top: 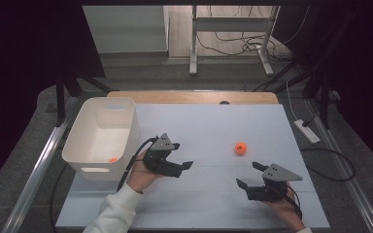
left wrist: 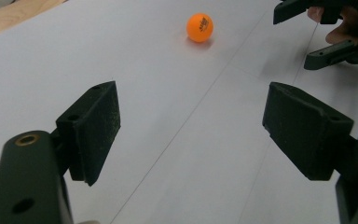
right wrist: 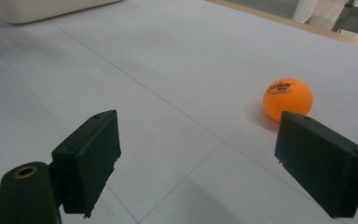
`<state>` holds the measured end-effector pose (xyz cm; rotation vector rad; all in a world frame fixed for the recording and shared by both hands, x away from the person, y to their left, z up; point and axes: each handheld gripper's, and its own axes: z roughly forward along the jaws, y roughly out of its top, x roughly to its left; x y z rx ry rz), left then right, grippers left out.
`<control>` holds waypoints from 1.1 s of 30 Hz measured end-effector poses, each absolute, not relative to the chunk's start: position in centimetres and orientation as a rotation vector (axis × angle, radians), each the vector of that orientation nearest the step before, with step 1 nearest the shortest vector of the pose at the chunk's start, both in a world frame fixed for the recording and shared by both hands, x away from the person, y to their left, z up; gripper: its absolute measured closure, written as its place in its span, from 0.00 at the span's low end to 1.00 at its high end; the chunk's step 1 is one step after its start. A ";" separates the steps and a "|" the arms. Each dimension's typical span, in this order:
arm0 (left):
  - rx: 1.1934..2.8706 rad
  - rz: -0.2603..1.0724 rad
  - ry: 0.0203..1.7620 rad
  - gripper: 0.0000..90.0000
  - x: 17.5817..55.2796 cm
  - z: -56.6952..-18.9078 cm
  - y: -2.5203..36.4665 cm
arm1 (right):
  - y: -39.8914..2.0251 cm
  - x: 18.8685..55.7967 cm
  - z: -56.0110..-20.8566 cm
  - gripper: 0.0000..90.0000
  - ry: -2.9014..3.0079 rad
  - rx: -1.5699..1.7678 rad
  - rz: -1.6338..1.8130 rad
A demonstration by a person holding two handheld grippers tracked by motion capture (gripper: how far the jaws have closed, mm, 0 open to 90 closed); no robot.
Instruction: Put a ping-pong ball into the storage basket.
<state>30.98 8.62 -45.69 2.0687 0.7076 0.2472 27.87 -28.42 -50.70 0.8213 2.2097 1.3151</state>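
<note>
1. Already one orange ball (top: 113,159) lies in the white bin (top: 126,141).
2. Another ball (top: 241,148) sits on the table (top: 209,204), near the right gripper (top: 252,174).
3. Both it and the left gripper (top: 181,155) are open and hold nothing.

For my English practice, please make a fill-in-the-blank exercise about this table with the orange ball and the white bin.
1. The ball on the table is ____ in colour.
2. Both grippers have ____ jaws, holding nothing.
3. A second orange ball lies inside the white ____.

Missing words: orange; open; bin
</note>
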 end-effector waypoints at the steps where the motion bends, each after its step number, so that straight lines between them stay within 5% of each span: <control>1: 2.069 0.246 0.708 0.22 31.0 -45.7 8.6 | -28.4 27.9 -50.7 0.16 2.209 0.822 1.316; 33: 2.100 0.221 0.662 0.22 32.1 -47.3 5.7 | -28.5 27.9 -50.6 0.16 2.196 0.830 1.327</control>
